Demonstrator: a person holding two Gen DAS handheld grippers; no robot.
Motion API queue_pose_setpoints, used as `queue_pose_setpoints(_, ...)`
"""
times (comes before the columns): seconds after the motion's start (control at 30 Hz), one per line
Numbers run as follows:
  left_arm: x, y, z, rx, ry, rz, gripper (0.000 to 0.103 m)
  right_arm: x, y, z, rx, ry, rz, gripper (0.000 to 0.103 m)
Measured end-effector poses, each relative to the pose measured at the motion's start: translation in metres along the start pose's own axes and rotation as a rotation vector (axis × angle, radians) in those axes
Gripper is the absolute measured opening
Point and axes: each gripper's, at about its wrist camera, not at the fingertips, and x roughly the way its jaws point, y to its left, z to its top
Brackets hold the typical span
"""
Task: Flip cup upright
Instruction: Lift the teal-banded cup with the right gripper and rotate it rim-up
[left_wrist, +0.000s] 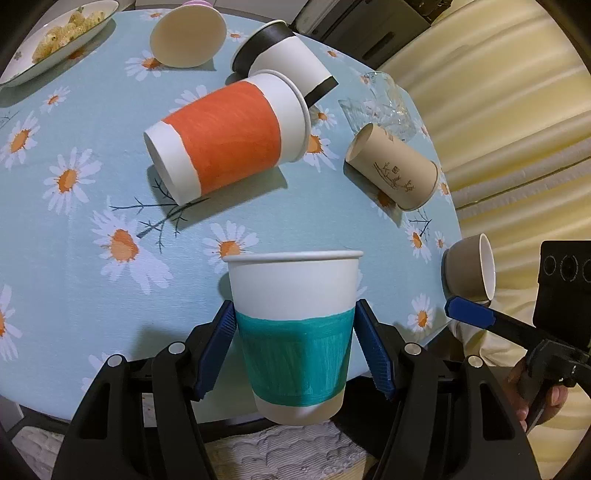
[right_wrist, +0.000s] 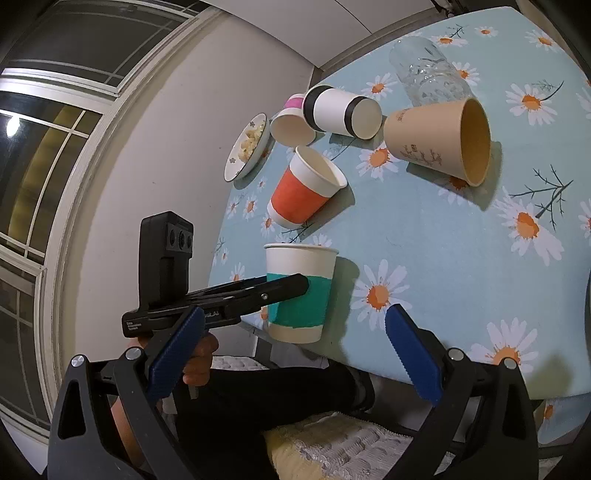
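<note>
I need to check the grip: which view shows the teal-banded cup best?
The left wrist view: the teal-banded cup stands upright, centred between the left hand-held gripper pads, which flank its band. The right wrist view shows it smaller, side-on, partly hidden by that gripper's finger.

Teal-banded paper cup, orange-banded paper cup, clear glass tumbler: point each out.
Teal-banded paper cup (left_wrist: 295, 354): left wrist view, teal band.
Orange-banded paper cup (left_wrist: 225, 136): left wrist view, orange band.
Clear glass tumbler (right_wrist: 428, 72): right wrist view, side wall.

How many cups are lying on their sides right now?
6: orange cup mid-table, black-banded cup behind it, cream cup at the far side, glass, tan cup, grey cup at the table edge.
</note>
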Motion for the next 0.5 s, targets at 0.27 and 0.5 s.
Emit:
queue_pose_setpoints(0.27, 0.0062, -0.0006, 0.0005, -0.020, 0.010, -0.002, 0.064, -0.0028, -0.0045, 0.0003, 0.012, -0.001, -0.017, 0.098)
queue_pose_setpoints(0.5, 0.0043, -0.0020, 0.0008, -0.010, 0.006, 0.001, 0.074, -0.0040, -0.0064, 0.0007, 0.021, -0.004, -0.030, 0.098)
